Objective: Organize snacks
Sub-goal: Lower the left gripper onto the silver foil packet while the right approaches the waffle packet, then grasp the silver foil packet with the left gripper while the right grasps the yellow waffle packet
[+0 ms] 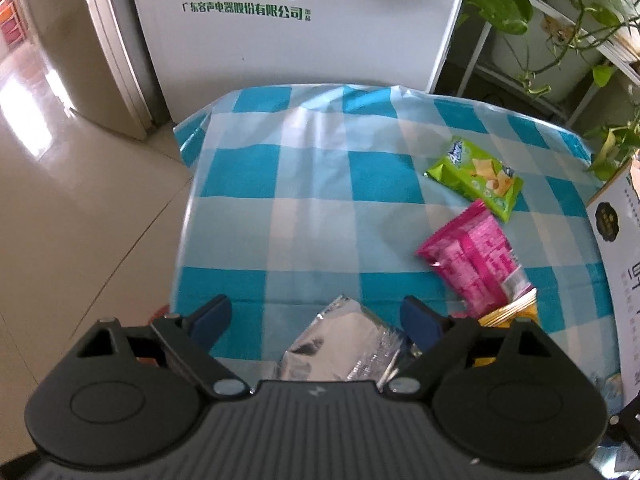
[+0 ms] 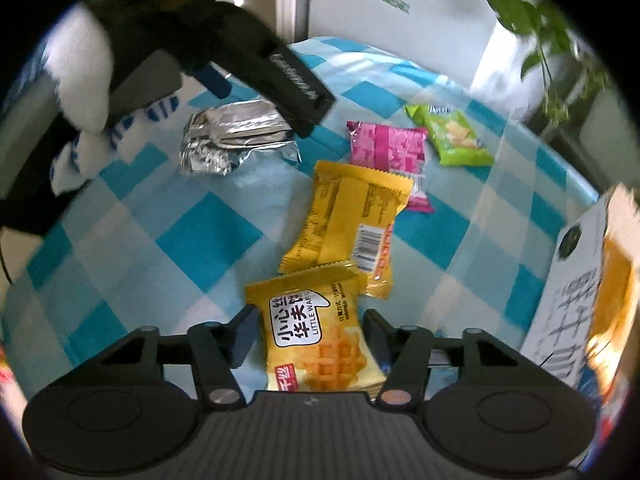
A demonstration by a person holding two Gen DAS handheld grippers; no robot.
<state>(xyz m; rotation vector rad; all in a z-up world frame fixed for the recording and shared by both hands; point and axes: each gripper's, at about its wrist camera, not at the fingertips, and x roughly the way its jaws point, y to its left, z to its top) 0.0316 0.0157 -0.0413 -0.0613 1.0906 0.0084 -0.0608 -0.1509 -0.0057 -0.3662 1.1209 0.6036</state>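
Fingers: my right pair (image 2: 310,340) pinches a waffle pack (image 2: 320,340), bottom centre; left pair (image 1: 316,320) spread over a silver pack (image 1: 340,344).
Five packs lie loose on the desk (image 2: 192,240); box (image 2: 576,280) at right edge, sorting barely begun, I judge.

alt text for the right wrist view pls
The right claw is closed on a yellow waffle snack pack on a blue-checked tablecloth. Beyond lie a second yellow pack, a pink pack, a green pack and a silver pack beneath the left claw.
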